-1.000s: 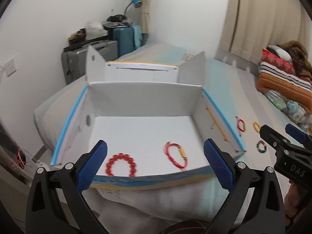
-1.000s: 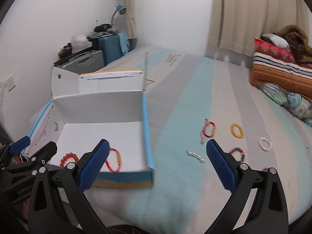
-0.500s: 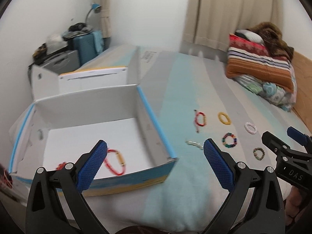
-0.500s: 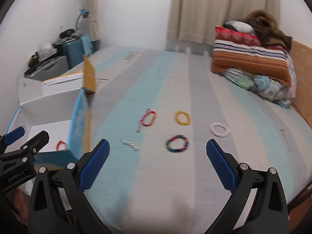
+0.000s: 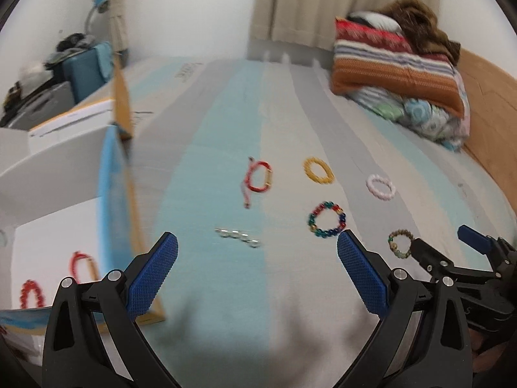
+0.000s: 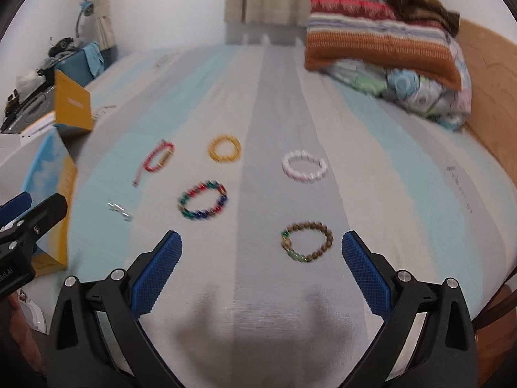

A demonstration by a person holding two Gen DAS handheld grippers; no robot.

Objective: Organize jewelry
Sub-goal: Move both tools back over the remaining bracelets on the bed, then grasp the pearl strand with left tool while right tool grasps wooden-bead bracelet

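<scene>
Several bracelets lie on the striped bed: a red cord bracelet [image 5: 258, 177] [image 6: 158, 158], a yellow one [image 5: 318, 170] [image 6: 224, 148], a white one [image 5: 381, 187] [image 6: 303, 165], a multicolour bead one [image 5: 327, 219] [image 6: 203, 204], a brown bead one [image 5: 400, 244] [image 6: 307, 242] and a silver chain [image 5: 237, 237] [image 6: 120, 210]. The open white box [image 5: 58, 216] at the left holds a red bead bracelet [image 5: 30, 293] and a red cord bracelet [image 5: 82, 263]. My left gripper [image 5: 257, 274] is open and empty above the bed near the chain. My right gripper [image 6: 261, 274] is open and empty, just short of the brown bracelet.
Folded blankets and a pillow [image 6: 381, 48] are piled at the far right by the wooden bed frame [image 6: 488, 97]. Suitcases with clutter [image 5: 80, 68] stand by the far left wall. The box's blue side wall [image 5: 113, 194] rises left of the bracelets.
Both grippers have swung right, from facing the box to facing the loose bracelets on the bed. Both stay open and empty.
</scene>
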